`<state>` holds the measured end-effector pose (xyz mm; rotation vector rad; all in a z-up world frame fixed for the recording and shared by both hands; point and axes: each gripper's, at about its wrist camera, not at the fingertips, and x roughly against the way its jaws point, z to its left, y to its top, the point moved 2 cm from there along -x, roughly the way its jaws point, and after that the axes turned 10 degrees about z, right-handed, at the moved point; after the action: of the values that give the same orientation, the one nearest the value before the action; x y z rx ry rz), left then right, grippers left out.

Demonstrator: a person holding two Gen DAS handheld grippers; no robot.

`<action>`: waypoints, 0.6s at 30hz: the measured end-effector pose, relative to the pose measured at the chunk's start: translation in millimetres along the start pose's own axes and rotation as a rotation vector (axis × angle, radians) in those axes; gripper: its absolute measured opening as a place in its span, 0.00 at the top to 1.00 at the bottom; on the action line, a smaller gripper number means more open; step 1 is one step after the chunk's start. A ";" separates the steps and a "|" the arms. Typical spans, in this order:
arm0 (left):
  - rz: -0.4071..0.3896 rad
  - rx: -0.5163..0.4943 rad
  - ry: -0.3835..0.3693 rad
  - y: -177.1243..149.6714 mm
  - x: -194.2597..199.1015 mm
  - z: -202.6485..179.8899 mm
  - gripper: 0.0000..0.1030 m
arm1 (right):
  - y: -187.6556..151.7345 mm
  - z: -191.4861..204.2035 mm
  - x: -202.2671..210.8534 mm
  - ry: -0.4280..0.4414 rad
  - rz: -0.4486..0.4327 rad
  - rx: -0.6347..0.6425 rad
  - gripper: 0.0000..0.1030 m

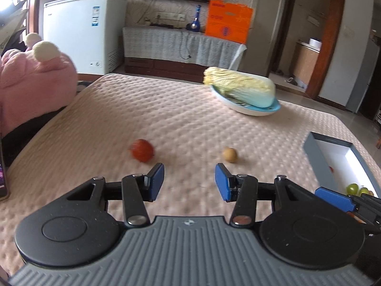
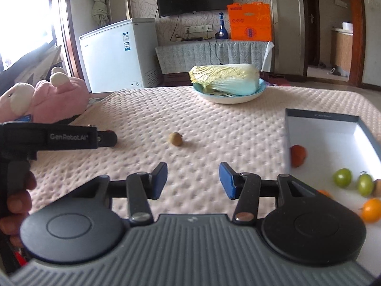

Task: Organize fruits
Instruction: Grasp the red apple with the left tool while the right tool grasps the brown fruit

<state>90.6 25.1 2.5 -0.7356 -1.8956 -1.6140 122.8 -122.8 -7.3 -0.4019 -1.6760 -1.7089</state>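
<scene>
Fingers (image 1: 157, 178) of your left gripper (image 1: 189, 181) wide apart, empty; right gripper (image 2: 193, 181) same. Red fruit (image 1: 142, 150) and kiwi (image 1: 230, 155) loose on counter (image 1: 166, 109). Next: close on red fruit, carry to box (image 2: 321, 128).

A quilted beige cover (image 2: 214, 124) spreads across the whole surface, dimpled all over. Toward the far edge sits a pale blue plate (image 2: 228, 96), a napa cabbage (image 2: 226, 79) lying on its side on it. Near the middle rests a small brown fruit (image 2: 176, 139), alone, and well to its left a red fruit (image 1: 142, 150). Along the right edge lies an open grey box (image 2: 321, 118) with a white inside. At the far left corner slumps a pink plush toy (image 2: 57, 95).
</scene>
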 end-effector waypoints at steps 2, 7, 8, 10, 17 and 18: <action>0.015 0.014 0.028 1.8 -8.2 13.3 0.48 | 2.4 10.8 -10.0 -0.003 -0.003 0.020 0.51; 0.052 0.044 0.078 7.7 -36.3 39.3 0.48 | 8.3 22.0 -39.9 -0.007 0.017 0.030 0.51; 0.063 0.049 0.083 8.3 -43.1 42.9 0.48 | 9.4 23.1 -47.2 -0.006 0.024 0.031 0.51; 0.074 0.058 0.088 10.1 -53.2 48.9 0.48 | 11.7 25.4 -57.1 -0.004 0.035 0.040 0.51; 0.062 0.033 0.064 19.9 -78.0 48.5 0.48 | 26.5 24.6 -88.5 -0.005 0.052 0.048 0.51; 0.061 0.026 0.062 20.8 -80.6 48.4 0.48 | 28.1 24.8 -93.7 -0.004 0.057 0.049 0.51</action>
<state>159.6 70.8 -46.5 -0.7167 -1.8294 -1.5543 201.5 -72.2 -45.1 -0.4260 -1.6901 -1.6241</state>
